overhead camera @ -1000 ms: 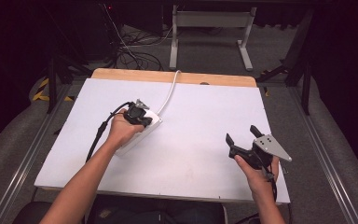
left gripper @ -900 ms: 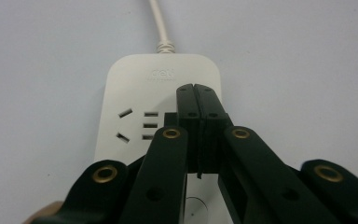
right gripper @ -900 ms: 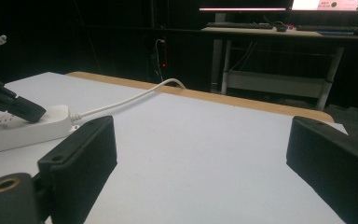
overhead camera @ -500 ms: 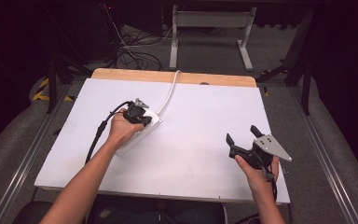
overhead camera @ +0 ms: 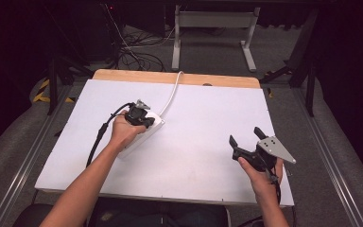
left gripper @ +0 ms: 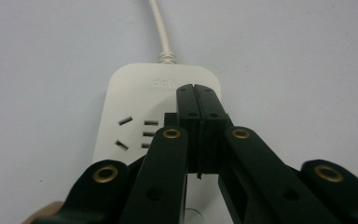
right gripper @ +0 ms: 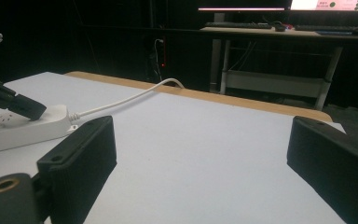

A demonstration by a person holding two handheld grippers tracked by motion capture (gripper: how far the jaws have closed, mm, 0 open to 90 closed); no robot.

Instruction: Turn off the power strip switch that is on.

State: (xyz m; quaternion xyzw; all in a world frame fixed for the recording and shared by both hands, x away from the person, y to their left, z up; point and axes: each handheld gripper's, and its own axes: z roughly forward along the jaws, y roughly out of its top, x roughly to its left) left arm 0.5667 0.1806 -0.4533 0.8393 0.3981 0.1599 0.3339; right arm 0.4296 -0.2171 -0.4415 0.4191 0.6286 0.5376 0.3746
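Note:
A white power strip (left gripper: 135,93) lies on the white table top (overhead camera: 208,118), and its white cable (overhead camera: 172,92) runs off over the far edge. My left gripper (left gripper: 197,91) is shut, jaws pressed together with nothing between them, and its tips rest on top of the strip beside the sockets. In the high view the left gripper (overhead camera: 147,123) sits over the power strip (overhead camera: 159,123) at centre left. My right gripper (overhead camera: 244,135) is held above the table's near right part, open and holding nothing. The right gripper view looks between its wide-apart pads (right gripper: 93,140) at the power strip (right gripper: 23,128) and the left gripper (right gripper: 25,108).
A wooden strip (overhead camera: 170,77) borders the table's far edge. Beyond it the dark floor holds loose cables (overhead camera: 132,52) and a white metal frame (overhead camera: 212,28). A desk with monitors (right gripper: 279,18) stands in the background.

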